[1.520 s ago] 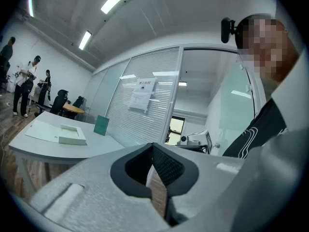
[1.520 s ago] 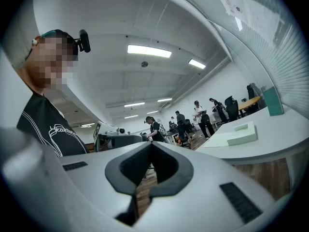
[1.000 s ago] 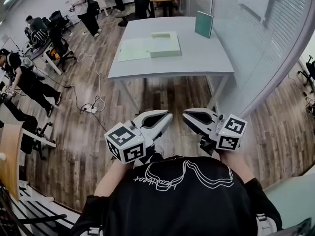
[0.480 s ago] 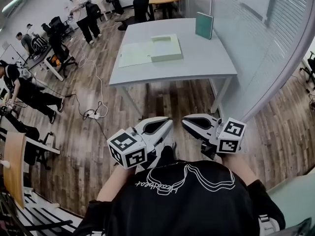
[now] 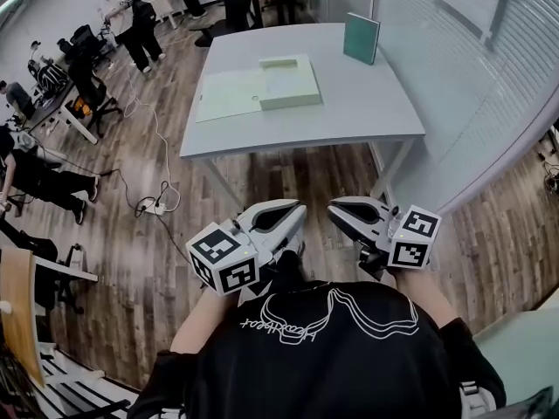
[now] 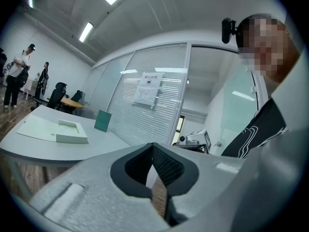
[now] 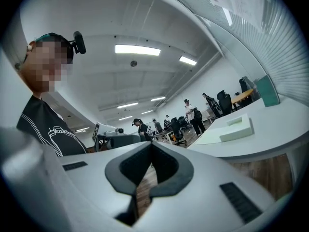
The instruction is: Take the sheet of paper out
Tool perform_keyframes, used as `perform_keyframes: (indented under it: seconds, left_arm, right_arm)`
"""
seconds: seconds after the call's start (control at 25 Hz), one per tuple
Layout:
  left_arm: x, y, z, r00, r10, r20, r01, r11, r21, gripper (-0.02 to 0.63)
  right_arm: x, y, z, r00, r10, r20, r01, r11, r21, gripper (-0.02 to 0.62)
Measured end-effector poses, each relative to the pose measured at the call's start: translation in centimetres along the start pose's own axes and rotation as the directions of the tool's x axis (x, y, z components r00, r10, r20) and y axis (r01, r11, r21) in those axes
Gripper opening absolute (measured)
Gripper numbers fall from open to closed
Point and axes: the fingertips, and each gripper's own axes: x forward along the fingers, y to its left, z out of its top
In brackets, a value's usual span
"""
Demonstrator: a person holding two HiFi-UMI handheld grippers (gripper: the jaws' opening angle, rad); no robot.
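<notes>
A pale green file box [image 5: 281,82] lies open on the grey table [image 5: 349,112], its flat flap or sheet [image 5: 227,96] spread to the left. It also shows small in the left gripper view, as the box [image 6: 63,131], and in the right gripper view, as the box [image 7: 236,128]. My left gripper [image 5: 298,210] and right gripper [image 5: 334,209] hang side by side in front of my chest, over the wooden floor and well short of the table. Both are shut with nothing between the jaws. I cannot make out a separate sheet of paper.
A green book [image 5: 361,38] stands upright at the table's far right. A glass wall with blinds [image 5: 472,77] runs along the right. People [image 5: 122,16], desks and chairs fill the left side, and a cable with a socket strip [image 5: 157,203] lies on the floor.
The table has come nearer in the head view. Both grippers stay shut and keep their place in front of my chest.
</notes>
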Motion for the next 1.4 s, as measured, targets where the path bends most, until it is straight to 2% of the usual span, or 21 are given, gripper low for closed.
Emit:
perform_keyframes:
  seconds: [0.28,0.56,0.88,1.2,1.4]
  left_arm:
    - [2.5,8.9,2.3,1.000,-0.009,-0.024,0.008,1.000,-0.030,0.012]
    - [5.2,20.6,6.3,0.998,-0.020,-0.058,0.016,0.998,-0.064,0.012]
    - [7.2,32.4,10.2,0.997,-0.033,-0.068,0.026,0.995,-0.092,0.012]
    - [8.8,37.5,10.3,0.993,-0.086,-0.086,0.068,0.978,-0.196,0.012]
    - [10.2,39.9,10.9,0.992,-0.105,-0.076,0.087,0.973,-0.216,0.012]
  right_arm:
    - [5.7,-7.5,2.5,1.000,-0.020,0.003,0.020,0.999,0.039,0.011]
    - [13.1,-16.8,6.5,0.999,-0.042,0.026,0.040,0.996,0.084,0.009]
    - [20.9,-25.2,9.8,0.998,-0.062,0.022,0.059,0.993,0.105,0.009]
    - [23.4,-29.2,10.9,0.993,-0.115,-0.028,0.117,0.986,0.120,0.009]
    - [24.0,-31.3,11.6,0.991,-0.134,-0.031,0.136,0.983,0.123,0.009]
